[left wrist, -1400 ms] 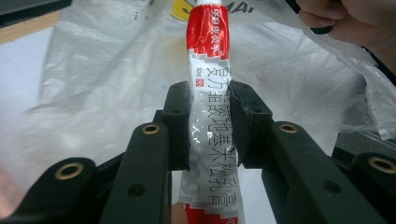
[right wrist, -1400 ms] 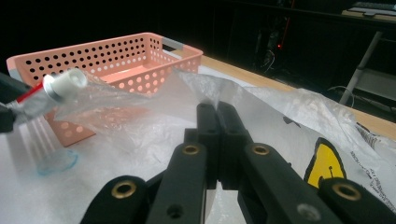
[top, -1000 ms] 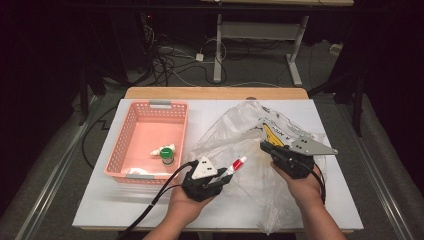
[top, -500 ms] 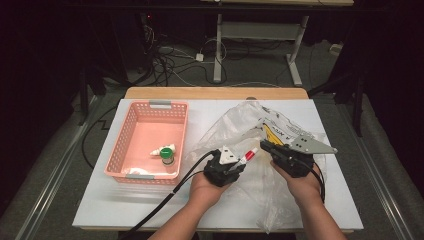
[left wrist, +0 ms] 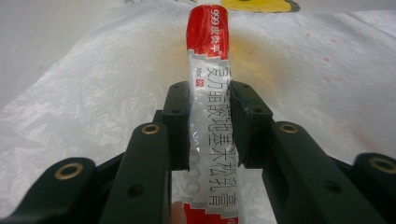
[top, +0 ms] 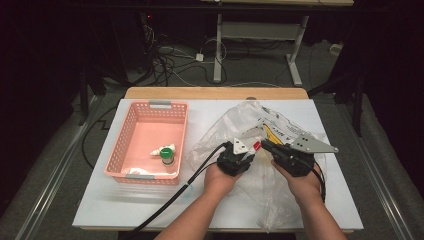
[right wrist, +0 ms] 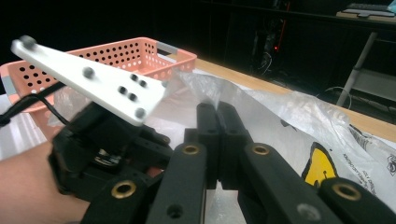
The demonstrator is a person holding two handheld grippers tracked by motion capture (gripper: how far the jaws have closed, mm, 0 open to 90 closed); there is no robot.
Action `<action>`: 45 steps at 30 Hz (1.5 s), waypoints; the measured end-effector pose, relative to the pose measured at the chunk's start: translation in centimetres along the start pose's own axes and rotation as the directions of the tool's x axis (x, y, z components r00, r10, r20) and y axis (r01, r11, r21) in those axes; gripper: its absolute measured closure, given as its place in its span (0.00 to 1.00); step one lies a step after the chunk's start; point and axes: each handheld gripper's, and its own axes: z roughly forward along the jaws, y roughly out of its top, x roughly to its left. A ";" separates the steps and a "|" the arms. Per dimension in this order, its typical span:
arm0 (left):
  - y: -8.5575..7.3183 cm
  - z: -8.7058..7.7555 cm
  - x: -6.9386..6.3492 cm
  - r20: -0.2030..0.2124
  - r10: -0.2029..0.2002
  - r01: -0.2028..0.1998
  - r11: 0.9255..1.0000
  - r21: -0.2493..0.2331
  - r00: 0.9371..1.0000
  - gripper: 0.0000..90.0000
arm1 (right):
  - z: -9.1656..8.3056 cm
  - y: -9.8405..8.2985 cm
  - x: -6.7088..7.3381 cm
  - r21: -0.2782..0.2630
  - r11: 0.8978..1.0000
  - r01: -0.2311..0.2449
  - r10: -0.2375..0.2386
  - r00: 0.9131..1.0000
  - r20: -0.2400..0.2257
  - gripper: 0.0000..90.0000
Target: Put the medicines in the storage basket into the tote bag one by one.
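Observation:
A red-and-silver ointment tube [left wrist: 210, 116] with printed lettering stands between the jaws of my left gripper [left wrist: 208, 95], which is shut on it over the crinkled clear plastic bag [left wrist: 84, 107]. From above, the left gripper [top: 248, 148] sits at the bag's [top: 240, 117] near edge, and the tube's red end [top: 256, 145] points toward my right gripper [top: 266, 145]. The right gripper [right wrist: 217, 114] has its jaws pressed together on a raised fold of the bag film [right wrist: 205, 88]. The two grippers are almost touching.
A pink perforated basket [top: 131, 131] stands on the white tabletop at the left, holding a green-capped item [top: 167, 158] and small white items. The basket [right wrist: 140, 51] lies beyond the left gripper's white plate [right wrist: 93, 79]. A yellow print [right wrist: 320, 170] marks the bag.
My left gripper has carried the tube rightward from beside the basket to the bag's edge, close to the right gripper. The right gripper has stayed put on the bag.

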 end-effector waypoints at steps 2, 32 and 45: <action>-0.1 0.4 0.2 -0.005 -0.017 0.017 1.000 0.003 1.000 0.76 | 0.0 0.0 0.0 -0.001 1.000 -0.001 0.001 1.000 -0.001 1.00; -4.1 -6.3 -1.9 0.169 -0.004 0.009 0.999 -0.032 0.986 0.29 | -0.3 -0.2 0.2 0.010 1.000 0.012 -0.012 1.000 0.001 1.00; -6.2 -11.6 -1.1 0.153 -0.043 0.049 0.998 -0.036 0.987 0.00 | -0.3 -0.2 0.4 0.012 1.000 0.014 -0.014 1.000 0.004 1.00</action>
